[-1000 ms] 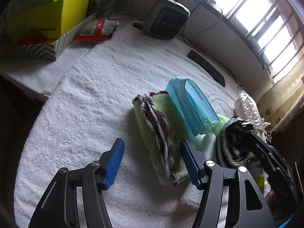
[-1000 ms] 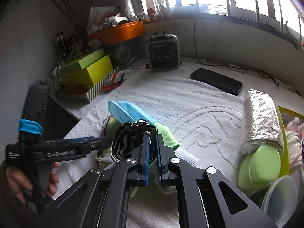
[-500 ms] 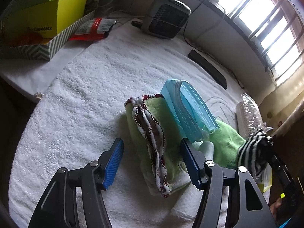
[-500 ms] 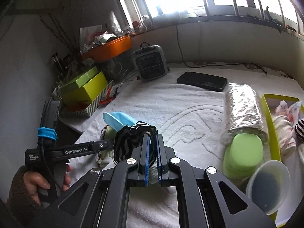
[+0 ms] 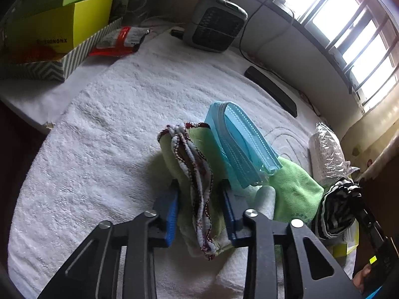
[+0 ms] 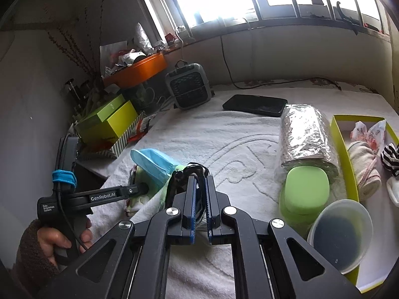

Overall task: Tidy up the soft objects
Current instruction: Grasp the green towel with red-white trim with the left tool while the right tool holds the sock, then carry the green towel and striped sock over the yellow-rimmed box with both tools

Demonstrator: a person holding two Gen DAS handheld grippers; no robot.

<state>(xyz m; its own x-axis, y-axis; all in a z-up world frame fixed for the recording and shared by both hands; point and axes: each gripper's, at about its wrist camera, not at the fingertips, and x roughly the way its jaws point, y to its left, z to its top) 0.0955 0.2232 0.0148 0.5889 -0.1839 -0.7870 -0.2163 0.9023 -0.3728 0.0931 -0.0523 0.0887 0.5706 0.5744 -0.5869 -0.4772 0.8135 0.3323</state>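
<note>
The left gripper has just been closing, and its blue pads now press from both sides on a folded green cloth with a red-and-white trimmed edge, which sits near the front edge of the white towel covering the table. A blue face mask lies on top of that cloth, leaning toward the far side, and more light green fabric spreads just beside it to the right. The right gripper has its jaws nearly together, clamped on a black-and-white striped soft item, held above the towel just right of the green pile. Toward the right edge of the table a foil-wrapped roll lies across the towel, with a green lidded container touching its near end and a clear plastic cup just in front. A yellow-green tray at the right edge holds a cream rolled cloth and another striped piece. At the far edge stand a small grey heater and a flat black device; green boxes crowd the far-left corner.
</note>
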